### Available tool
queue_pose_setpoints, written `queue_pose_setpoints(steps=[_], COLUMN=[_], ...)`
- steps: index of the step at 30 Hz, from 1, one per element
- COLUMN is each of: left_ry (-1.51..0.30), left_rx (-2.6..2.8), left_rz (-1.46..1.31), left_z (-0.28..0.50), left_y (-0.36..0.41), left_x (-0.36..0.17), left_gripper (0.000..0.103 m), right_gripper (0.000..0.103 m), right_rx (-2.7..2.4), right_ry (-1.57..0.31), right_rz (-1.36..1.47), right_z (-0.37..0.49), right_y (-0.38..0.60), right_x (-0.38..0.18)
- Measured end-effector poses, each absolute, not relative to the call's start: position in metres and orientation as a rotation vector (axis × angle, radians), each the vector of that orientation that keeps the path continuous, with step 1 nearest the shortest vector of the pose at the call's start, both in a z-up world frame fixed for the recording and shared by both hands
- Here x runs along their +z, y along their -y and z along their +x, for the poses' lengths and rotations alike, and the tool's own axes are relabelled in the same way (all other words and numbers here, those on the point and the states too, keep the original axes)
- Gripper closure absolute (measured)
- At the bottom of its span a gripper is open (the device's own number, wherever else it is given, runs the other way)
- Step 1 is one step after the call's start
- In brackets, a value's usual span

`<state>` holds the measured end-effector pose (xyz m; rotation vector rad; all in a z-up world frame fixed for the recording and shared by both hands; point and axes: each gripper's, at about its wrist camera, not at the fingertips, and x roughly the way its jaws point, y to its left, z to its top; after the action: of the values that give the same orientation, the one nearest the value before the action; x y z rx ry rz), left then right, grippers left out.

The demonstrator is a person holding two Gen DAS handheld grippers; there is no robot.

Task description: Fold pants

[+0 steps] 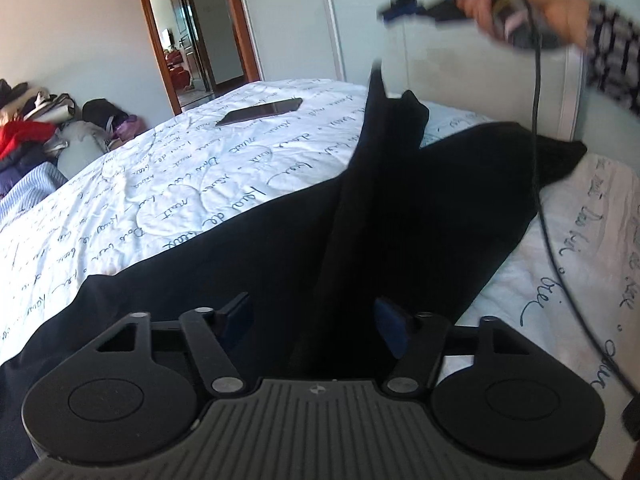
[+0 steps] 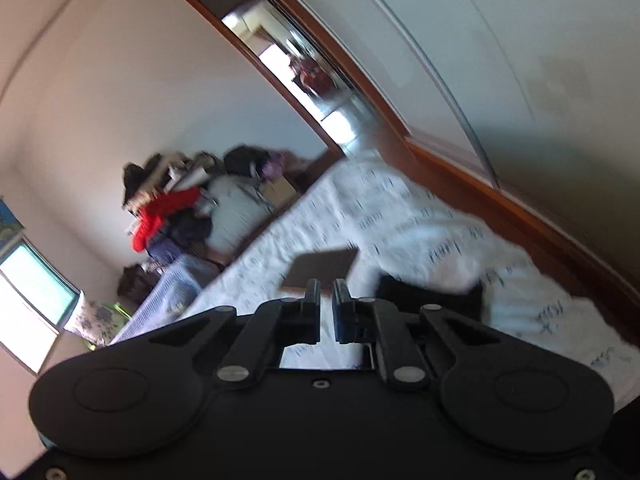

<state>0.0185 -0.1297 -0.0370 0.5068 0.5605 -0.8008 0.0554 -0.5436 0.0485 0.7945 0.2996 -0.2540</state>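
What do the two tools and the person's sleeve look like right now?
Both are black. The left tool has two round side discs, silver pivot screws, a grey ribbed body and blue finger pads. The right tool has the same discs and linkages on a smooth black body. From the left wrist view it shows blue parts, a black cable hanging from its handle, and a black-and-white patterned sleeve.

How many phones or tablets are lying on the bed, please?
1: a dark flat device lies on the white quilt, apart from the black pants. Others could be hidden under the fabric.
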Motion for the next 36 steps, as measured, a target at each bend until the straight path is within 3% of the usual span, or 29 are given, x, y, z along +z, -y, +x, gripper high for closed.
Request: queue_pose_setpoints(steps=[4, 8, 10, 11, 13, 23, 25, 27, 28, 30, 36], left_ry=[-0.572, -0.636, -0.648, -0.652, -0.653, -0.63, -0.633, -0.634, -0.632, -0.641, -0.638], left_rx=[-0.789, -0.813, -0.818, -0.818, -0.812, -0.793, -0.795, -0.797, -0.798, -0.813, -0.815], left_rz=[0.516, 0.447, 0.423, 0.419, 0.422, 0.452, 0.446, 0.443, 0.439, 0.418, 0.317], left_z=[0.021, 0.029, 0.03, 0.03, 0.029, 0.028, 0.03, 0.031, 0.032, 0.033, 0.038], left_y=[0.137, 0.134, 0.132, 0.132, 0.132, 0.132, 0.131, 0.131, 0.131, 0.129, 0.118], left_x=[-0.043, -0.044, -0.044, -0.044, -0.045, -0.047, -0.048, -0.048, -0.047, -0.046, -0.039], left_gripper=[0.059, 0.072, 0.073, 0.073, 0.072, 0.062, 0.062, 0.063, 0.074, 0.085, 0.095], right_gripper=[0.094, 0.09, 0.058, 0.036, 0.032, 0.04, 0.061, 0.098, 0.098, 0.098, 0.098], right_rx=[-0.269, -0.245, -0.22, -0.223, -0.235, -0.35, -0.331, -0.319, -0.319, -0.312, -0.246], right_ry=[-0.237, -0.319, -0.4, -0.427, -0.499, -0.616, -0.617, -0.608, -0.592, -0.553, -0.408], right_rz=[0.713, 0.698, 0.713, 0.723, 0.708, 0.913, 0.954, 0.965, 0.955, 0.902, 0.854], right_z=[0.036, 0.037, 0.05, 0.057, 0.077, 0.129, 0.13, 0.131, 0.129, 0.126, 0.107], right_y=[0.542, 0.543, 0.544, 0.543, 0.539, 0.559, 0.559, 0.557, 0.555, 0.549, 0.538], right_x=[0.079, 0.075, 0.06, 0.051, 0.033, -0.051, -0.062, -0.066, -0.064, -0.053, -0.001])
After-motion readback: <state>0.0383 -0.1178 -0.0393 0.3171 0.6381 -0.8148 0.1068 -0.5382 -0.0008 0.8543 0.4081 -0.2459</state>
